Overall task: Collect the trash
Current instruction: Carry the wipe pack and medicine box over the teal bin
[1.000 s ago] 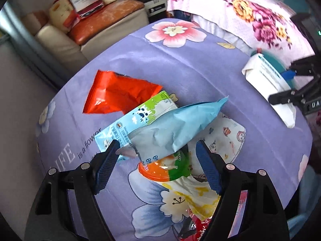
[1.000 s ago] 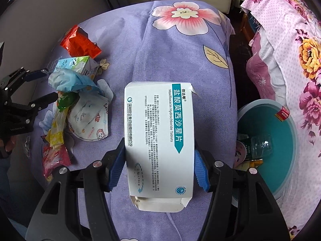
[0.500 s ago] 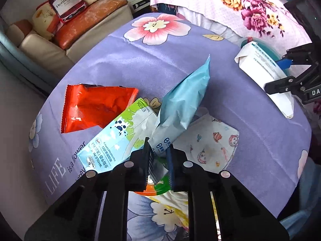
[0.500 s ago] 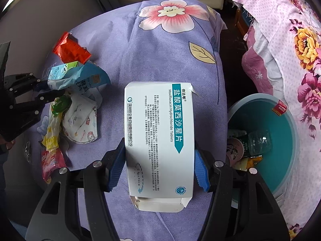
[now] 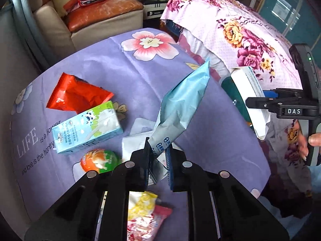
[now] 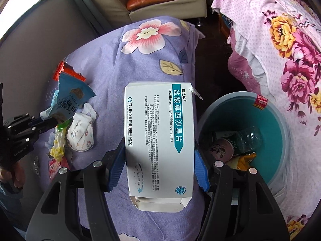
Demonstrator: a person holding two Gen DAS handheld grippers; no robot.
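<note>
My left gripper (image 5: 158,166) is shut on the lower end of a light blue snack bag (image 5: 180,106) and holds it up off the purple table cloth (image 5: 112,66); the bag also shows in the right wrist view (image 6: 68,98). My right gripper (image 6: 158,168) is shut on a white medicine box (image 6: 160,138), held above the table's right edge beside the teal trash bin (image 6: 276,132). The box also shows in the left wrist view (image 5: 250,94). On the cloth lie an orange-red wrapper (image 5: 78,96), a milk carton (image 5: 88,128), an orange-green cup lid (image 5: 98,160) and a printed face mask (image 6: 80,132).
The bin holds a plastic bottle (image 6: 246,138), a cup and a yellow wrapper. A yellow wrapper (image 5: 140,204) and a pink one (image 5: 144,225) lie near my left gripper. A floral pink bedspread (image 6: 280,40) stands right of the bin. A sofa (image 5: 96,20) stands behind the table.
My left gripper closed on the blue bag and lifted it off the pile, uncovering the carton and the lid. My right gripper carried the box rightward toward the bin.
</note>
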